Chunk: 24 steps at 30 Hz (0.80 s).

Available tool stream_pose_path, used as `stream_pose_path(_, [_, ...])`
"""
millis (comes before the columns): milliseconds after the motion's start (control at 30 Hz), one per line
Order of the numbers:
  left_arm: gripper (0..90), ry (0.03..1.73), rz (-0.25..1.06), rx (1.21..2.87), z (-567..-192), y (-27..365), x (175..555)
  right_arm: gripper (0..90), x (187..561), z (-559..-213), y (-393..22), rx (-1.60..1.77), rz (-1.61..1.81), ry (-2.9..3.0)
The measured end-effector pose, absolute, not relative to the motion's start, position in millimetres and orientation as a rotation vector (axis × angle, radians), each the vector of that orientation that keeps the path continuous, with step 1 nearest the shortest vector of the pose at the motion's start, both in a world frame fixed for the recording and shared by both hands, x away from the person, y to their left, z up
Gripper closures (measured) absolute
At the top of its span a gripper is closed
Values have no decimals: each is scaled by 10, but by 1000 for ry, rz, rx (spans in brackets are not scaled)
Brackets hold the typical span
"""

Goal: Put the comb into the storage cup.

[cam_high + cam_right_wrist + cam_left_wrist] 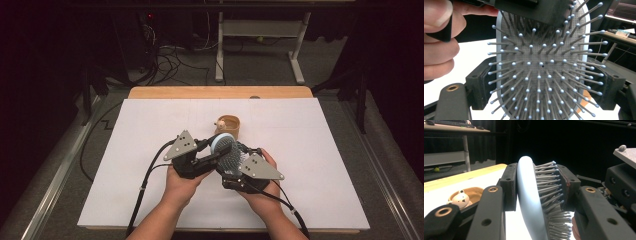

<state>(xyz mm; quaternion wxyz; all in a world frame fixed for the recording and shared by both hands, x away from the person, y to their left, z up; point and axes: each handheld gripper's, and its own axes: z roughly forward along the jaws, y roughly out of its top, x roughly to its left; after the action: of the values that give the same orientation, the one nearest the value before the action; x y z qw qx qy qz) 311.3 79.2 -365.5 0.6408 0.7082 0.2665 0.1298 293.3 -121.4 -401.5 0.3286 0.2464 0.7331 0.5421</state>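
Behind hairbrush (531, 202), bear cup (465, 197), left claw's view

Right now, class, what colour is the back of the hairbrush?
Pale blue; the hairbrush shows it best in the left gripper view.

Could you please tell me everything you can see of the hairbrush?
The hairbrush has a pale blue, plastic-looking oval head and a grey cushion with ball-tipped bristles. It is held above the white table. The left gripper clamps it front to back; the right gripper grips its side edges. Its handle is hidden.
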Motion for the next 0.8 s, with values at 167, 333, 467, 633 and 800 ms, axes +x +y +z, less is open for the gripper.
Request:
stream_pose_path(167, [585, 600, 299, 1599, -3639, 797, 3099, 184, 2944, -4006, -1228, 656, 1440, 1927])
stream_pose_path(333, [586, 598, 319, 1589, -3608, 818, 3084, 137, 2966, -4034, -1218, 675, 1440, 1960])
stream_pose_path(467, [586, 600, 331, 1594, -3607, 840, 3084, 39, 2976, -4046, -1200, 696, 1450, 1980])
stream_pose_path(633, [585, 596, 345, 1596, -3613, 874, 3086, 1, 3011, -4074, -1210, 739, 1470, 2024])
stream_pose_path(800, [585, 602, 364, 1588, -3595, 933, 3104, 1, 2990, -4069, -1207, 724, 1470, 2026])
